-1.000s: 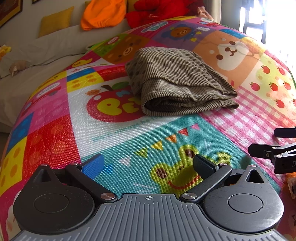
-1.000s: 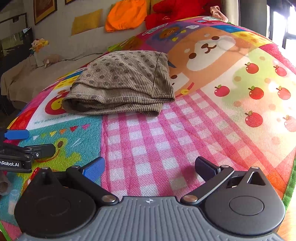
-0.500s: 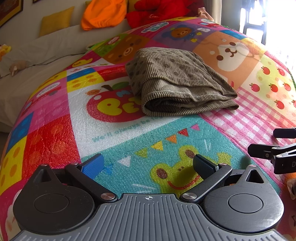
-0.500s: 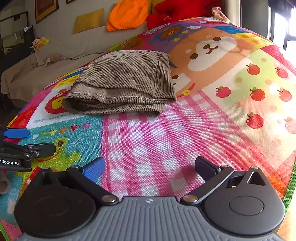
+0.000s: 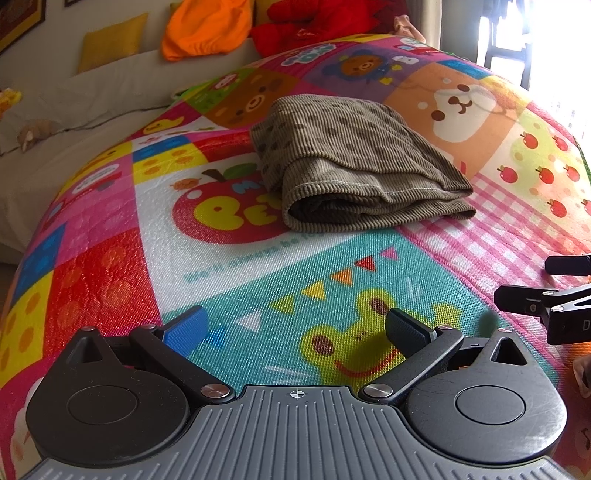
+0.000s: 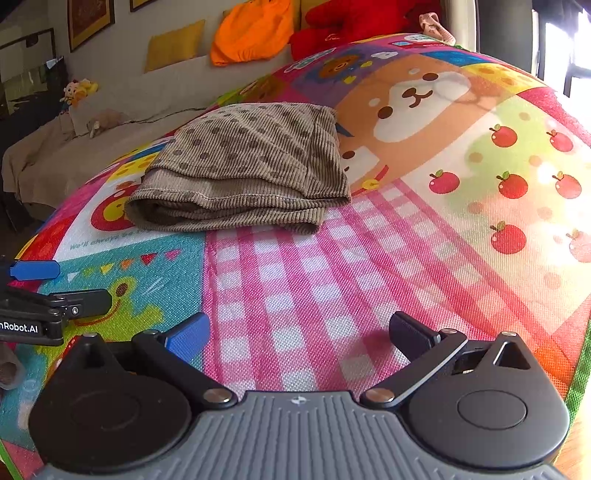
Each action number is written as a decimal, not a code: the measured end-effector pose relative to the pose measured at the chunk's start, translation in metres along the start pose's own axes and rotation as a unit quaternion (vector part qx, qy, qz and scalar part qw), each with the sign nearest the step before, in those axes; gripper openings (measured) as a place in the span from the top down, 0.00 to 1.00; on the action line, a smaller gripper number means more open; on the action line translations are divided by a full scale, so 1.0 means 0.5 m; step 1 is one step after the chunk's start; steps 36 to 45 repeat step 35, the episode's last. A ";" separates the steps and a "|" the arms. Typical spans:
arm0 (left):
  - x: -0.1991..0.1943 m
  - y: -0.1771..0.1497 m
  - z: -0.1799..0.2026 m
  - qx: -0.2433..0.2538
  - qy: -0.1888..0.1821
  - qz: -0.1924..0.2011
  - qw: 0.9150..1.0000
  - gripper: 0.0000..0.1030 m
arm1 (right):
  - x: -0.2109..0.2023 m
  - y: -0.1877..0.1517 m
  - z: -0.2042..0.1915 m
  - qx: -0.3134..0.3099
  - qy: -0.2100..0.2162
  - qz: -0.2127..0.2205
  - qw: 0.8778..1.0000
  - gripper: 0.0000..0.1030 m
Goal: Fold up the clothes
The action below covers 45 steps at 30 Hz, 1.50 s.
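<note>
I'm viewing via both wrist cams, L to R.

L side: sofa (image 5: 55, 122) w/ pale cover is sitting beyond the mat, a small plush toy (image 5: 31, 131) lying on it. Yellow cushion (image 5: 110, 46), orange fabric (image 5: 205, 27) and red plush (image 5: 321, 22) are resting along the back.

Play mat (image 5: 110, 266): woven-texture surface, glossy, printed in bright patches (apple, frog, bear, pink gingham). It's carrying one item only, as far as I'm seeing.

Centre: folded garment (image 5: 354, 162), brown ribbed corduroy-type cloth w/ darker dots, is lying flat on the mat, roughly rectangular, several layers stacked, rolled fold edge and stitched hem facing the cams. It's straddling the apple patch and the gingham patch. Nothing is touching it.

Left gripper (image 5: 295, 328): fingers spread wide, holding nothing, hovering over the frog print, well short of the garment. One pad blue, ridged; other black.

Right gripper (image 6: 299, 332): also spread wide, empty, sitting over the pink gingham, garment ahead and to its left. Each gripper is showing at the edge of the other's view, side by side, apart.

R side: bright window glare (image 5: 554, 55) is washing out detail.
</note>
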<state>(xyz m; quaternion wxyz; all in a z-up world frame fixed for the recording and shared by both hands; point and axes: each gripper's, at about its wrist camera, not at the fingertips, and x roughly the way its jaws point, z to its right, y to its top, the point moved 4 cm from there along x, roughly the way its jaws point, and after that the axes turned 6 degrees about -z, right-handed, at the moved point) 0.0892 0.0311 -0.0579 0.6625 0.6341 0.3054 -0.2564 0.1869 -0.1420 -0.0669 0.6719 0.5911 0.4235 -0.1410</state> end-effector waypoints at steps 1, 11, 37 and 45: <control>0.000 0.000 0.000 0.000 0.000 0.000 1.000 0.00 | 0.000 0.000 0.000 0.001 0.000 0.000 1.000 0.00; -0.001 0.000 0.002 0.003 0.006 -0.004 1.000 0.00 | 0.001 0.001 -0.011 -0.013 -0.019 -0.012 1.000 0.00; -0.016 0.022 -0.042 -0.037 -0.029 0.020 0.999 0.00 | 0.000 0.023 -0.036 -0.134 0.011 0.005 0.991 0.00; -0.016 0.022 -0.042 -0.037 -0.029 0.020 0.999 0.00 | 0.000 0.023 -0.036 -0.134 0.011 0.005 0.991 0.00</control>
